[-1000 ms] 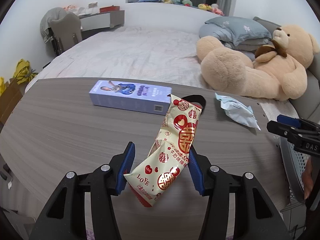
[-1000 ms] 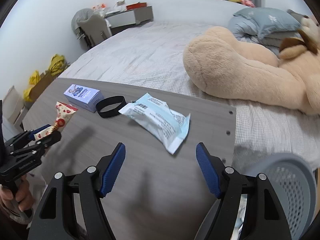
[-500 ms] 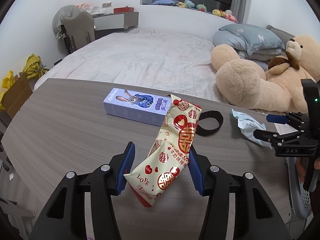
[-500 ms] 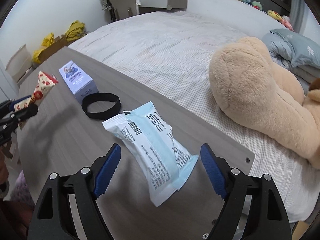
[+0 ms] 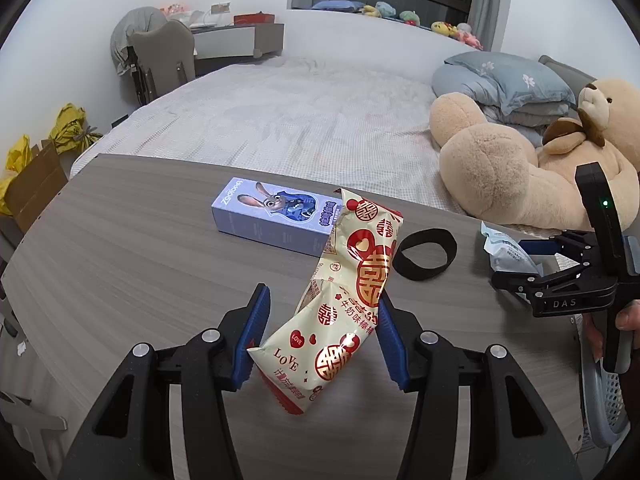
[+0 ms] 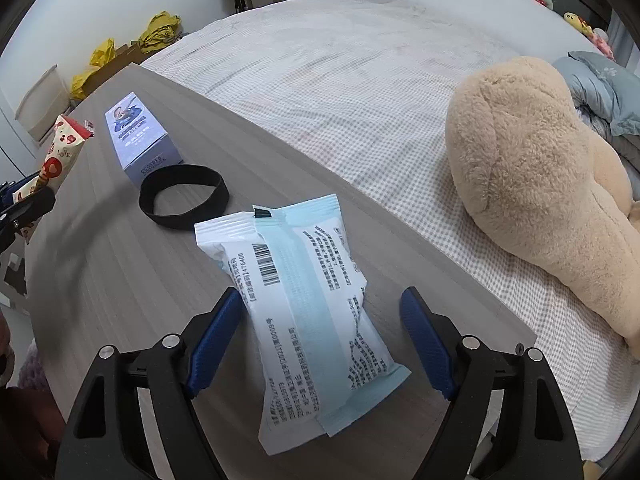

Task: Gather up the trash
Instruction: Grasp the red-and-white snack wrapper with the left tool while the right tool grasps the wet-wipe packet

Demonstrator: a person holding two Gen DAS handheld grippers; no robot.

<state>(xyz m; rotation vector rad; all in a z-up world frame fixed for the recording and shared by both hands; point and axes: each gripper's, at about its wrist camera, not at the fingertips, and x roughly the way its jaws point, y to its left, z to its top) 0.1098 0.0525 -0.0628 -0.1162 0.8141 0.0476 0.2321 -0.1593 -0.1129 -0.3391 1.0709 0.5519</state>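
Note:
My left gripper (image 5: 318,330) is shut on a cream and red snack wrapper (image 5: 348,296) and holds it above the grey wood table (image 5: 120,248). The wrapper also shows at the left of the right wrist view (image 6: 56,156). My right gripper (image 6: 320,340) is open, its blue pads on either side of a white and light blue packet (image 6: 308,312) that lies flat on the table. In the left wrist view the right gripper (image 5: 532,264) sits over that packet (image 5: 504,250) at the table's right end.
A lilac cartoon rabbit box (image 5: 276,216) and a black elastic band (image 5: 424,254) lie mid-table. A bed with a big teddy bear (image 5: 520,168) is behind the table. A grey mesh basket (image 5: 604,396) stands by the table's right edge.
My right gripper has moved in over the light blue packet, which now lies between its open fingers. My left gripper still holds the snack wrapper and has moved slightly.

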